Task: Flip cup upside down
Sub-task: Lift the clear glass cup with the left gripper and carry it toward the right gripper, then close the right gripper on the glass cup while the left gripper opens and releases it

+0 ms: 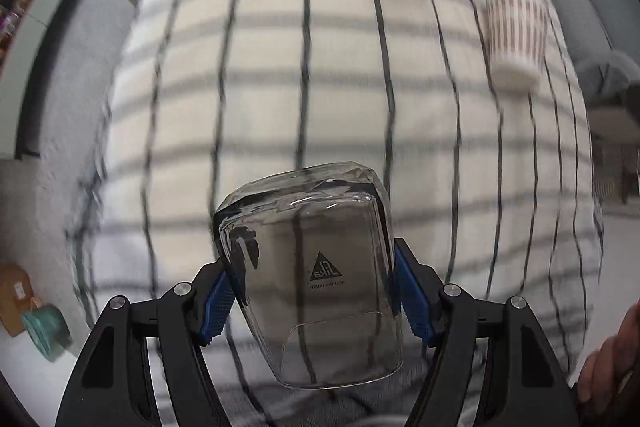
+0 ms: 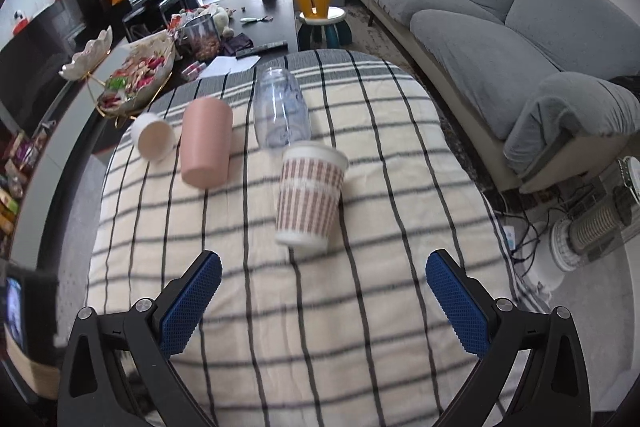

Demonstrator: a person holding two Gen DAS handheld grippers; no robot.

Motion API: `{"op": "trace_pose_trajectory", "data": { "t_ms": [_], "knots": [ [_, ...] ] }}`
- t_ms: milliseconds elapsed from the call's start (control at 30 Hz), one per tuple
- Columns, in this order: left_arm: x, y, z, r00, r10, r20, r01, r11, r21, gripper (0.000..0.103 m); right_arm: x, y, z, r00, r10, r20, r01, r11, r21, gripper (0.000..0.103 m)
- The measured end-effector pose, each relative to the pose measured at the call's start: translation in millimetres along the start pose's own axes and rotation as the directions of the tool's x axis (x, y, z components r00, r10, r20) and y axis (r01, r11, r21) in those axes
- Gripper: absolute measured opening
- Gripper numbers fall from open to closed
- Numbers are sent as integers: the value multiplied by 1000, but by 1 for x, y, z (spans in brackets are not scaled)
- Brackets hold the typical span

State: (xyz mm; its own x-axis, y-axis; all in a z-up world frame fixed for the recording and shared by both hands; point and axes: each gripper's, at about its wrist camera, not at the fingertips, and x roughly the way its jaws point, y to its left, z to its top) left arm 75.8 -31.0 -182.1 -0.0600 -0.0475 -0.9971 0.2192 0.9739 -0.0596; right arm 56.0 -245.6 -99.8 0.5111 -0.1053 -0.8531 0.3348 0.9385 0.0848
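- The left gripper [image 1: 310, 291] clamps a clear glass cup [image 1: 316, 279] between its blue pads [image 1: 218, 301], thick base pointing away, above a striped tablecloth [image 1: 280, 87]
- The right gripper [image 2: 322, 301] hangs wide open, holding nothing
- A pink cup [image 2: 206, 147], a patterned cup [image 2: 310, 195] and a small white cup [image 2: 154, 139] lie on their sides beyond it; a clear bottle [image 2: 282, 109] lies between them

From my right gripper — the patterned paper cup [image 2: 310, 197] lies on the tablecloth [image 2: 280, 307]; the plastic bottle [image 2: 281, 108] behind it, the tumbler [image 2: 206, 147] to its left.
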Motion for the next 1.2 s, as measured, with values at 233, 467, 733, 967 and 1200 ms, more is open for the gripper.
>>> {"op": "trace_pose_trajectory", "data": {
  "t_ms": [233,467,733,967,1200],
  "knots": [
    [26,-1,-3,996,-28,-90,29,999,16,71,-14,-7,-18,1000,0,12,-1,1000,11,103],
    [28,-21,37,995,-35,-97,42,996,78,71,-16,-30,-21,1000,-5,7,5,997,75,103],
    [34,-39,65,990,-35,-134,51,992,119,71,-9,-49,-20,1000,-21,-8,22,992,126,103],
    [38,-43,60,987,-39,-153,57,992,111,85,-6,-51,-20,1000,-15,-13,16,991,136,103],
    [4,-48,43,993,-46,-106,58,992,116,91,-14,-49,-16,1000,-10,-2,10,991,133,103]
  ]
}}
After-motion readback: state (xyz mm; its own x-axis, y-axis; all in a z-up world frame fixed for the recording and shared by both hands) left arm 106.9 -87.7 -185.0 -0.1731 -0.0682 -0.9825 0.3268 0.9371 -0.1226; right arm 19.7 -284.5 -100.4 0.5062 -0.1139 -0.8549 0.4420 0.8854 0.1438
